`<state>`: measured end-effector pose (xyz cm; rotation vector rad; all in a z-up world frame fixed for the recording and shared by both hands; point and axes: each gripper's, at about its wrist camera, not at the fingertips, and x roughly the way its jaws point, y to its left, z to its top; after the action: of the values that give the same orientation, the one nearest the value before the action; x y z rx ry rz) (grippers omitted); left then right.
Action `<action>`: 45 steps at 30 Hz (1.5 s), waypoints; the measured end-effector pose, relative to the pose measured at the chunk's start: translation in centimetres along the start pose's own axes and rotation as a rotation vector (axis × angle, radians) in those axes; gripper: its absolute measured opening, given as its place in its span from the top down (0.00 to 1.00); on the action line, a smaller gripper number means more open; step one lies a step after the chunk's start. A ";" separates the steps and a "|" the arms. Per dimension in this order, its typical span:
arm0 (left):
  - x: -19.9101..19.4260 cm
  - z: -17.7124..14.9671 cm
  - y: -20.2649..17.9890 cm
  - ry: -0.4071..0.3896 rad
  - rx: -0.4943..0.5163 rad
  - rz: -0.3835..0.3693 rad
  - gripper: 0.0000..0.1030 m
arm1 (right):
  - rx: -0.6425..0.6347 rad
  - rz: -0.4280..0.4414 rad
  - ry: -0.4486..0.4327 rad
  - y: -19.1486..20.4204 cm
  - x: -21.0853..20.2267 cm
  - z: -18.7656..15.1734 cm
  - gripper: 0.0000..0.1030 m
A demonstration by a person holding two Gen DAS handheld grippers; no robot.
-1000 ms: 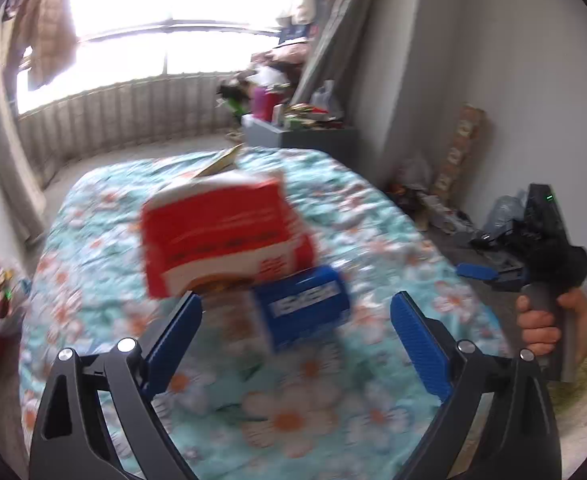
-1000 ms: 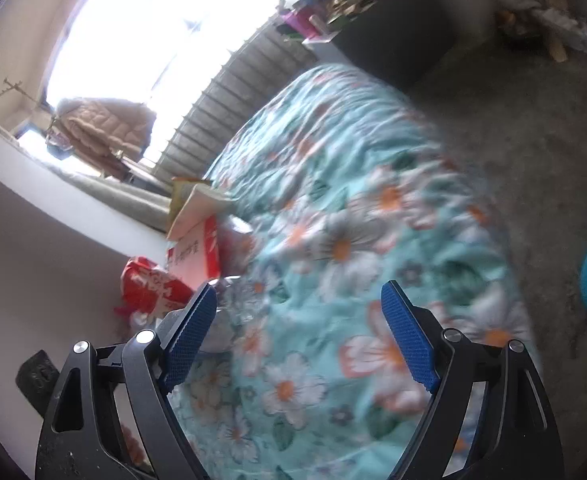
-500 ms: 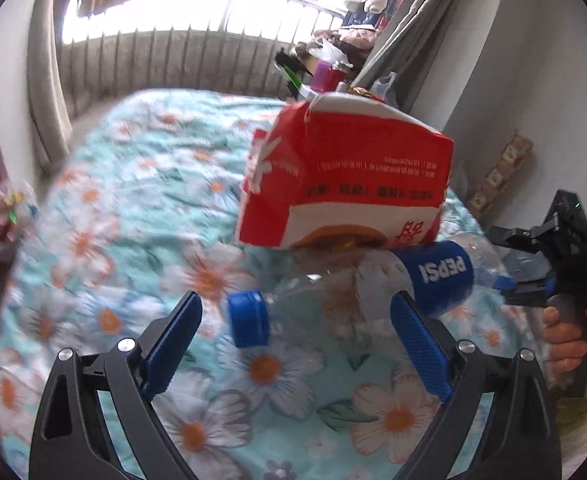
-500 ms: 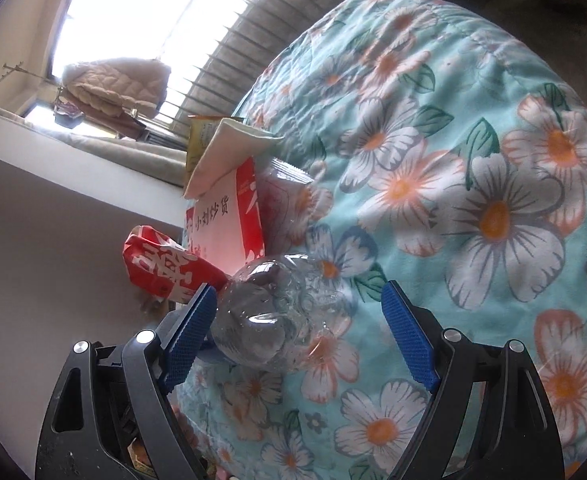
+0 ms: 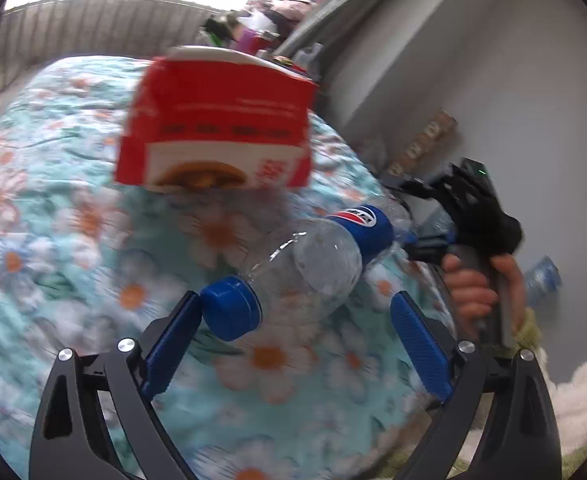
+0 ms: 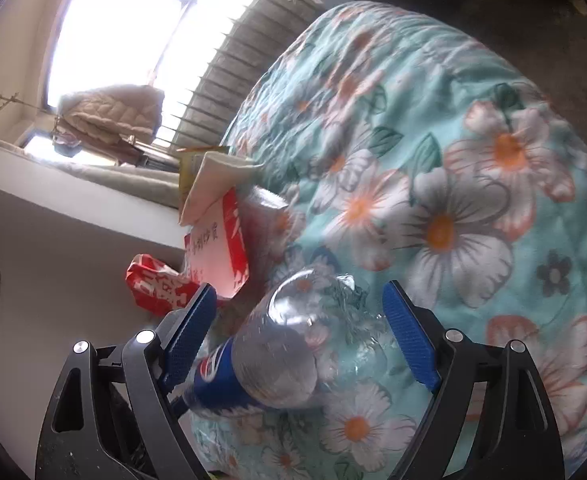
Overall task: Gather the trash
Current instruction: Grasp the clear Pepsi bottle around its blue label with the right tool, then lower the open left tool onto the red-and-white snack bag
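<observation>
Bottle (image 5: 313, 264) lies on the bed (image 5: 73, 240), cap end between the spread jaws of the left hand-held gripper (image 5: 293, 340), base between those of the right hand-held gripper (image 6: 299, 320). Both grip nothing. Closing could squirt the smooth, round bottle away toward the red box (image 5: 217, 120).

A clear Pepsi bottle (image 5: 313, 264) (blue cap on) lay on its side mid-frame, below a red-and-white carton (image 5: 217, 124) at upper centre.
</observation>
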<state>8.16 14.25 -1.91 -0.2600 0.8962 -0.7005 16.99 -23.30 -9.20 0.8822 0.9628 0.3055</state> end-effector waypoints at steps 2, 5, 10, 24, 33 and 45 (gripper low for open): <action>0.3 -0.7 -1.5 0.028 0.047 -0.051 0.10 | 0.036 -0.008 -0.032 -1.1 -1.0 0.2 0.21; 1.1 -1.2 -3.0 0.057 0.094 -0.086 0.10 | 0.112 -0.023 -0.087 -3.2 -3.0 0.1 0.21; 2.6 -1.8 -4.5 0.093 0.116 -0.113 0.10 | 0.188 -0.046 -0.177 -5.8 -7.3 -1.3 0.21; 3.6 -1.4 -4.3 0.119 0.073 -0.147 0.10 | 0.146 -0.006 -0.043 -5.1 -8.8 -7.1 0.21; 5.4 -2.1 -7.4 0.129 0.111 -0.222 0.10 | -0.125 -0.100 -0.019 1.8 -2.9 -3.2 0.19; 8.3 -3.3 -8.9 0.207 0.101 -0.272 0.10 | 0.004 -0.091 -0.005 -0.9 1.1 -3.1 0.36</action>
<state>5.04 2.38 -4.78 -0.2238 1.0296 -1.0368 14.93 -21.57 -11.34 0.8400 0.9962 0.2238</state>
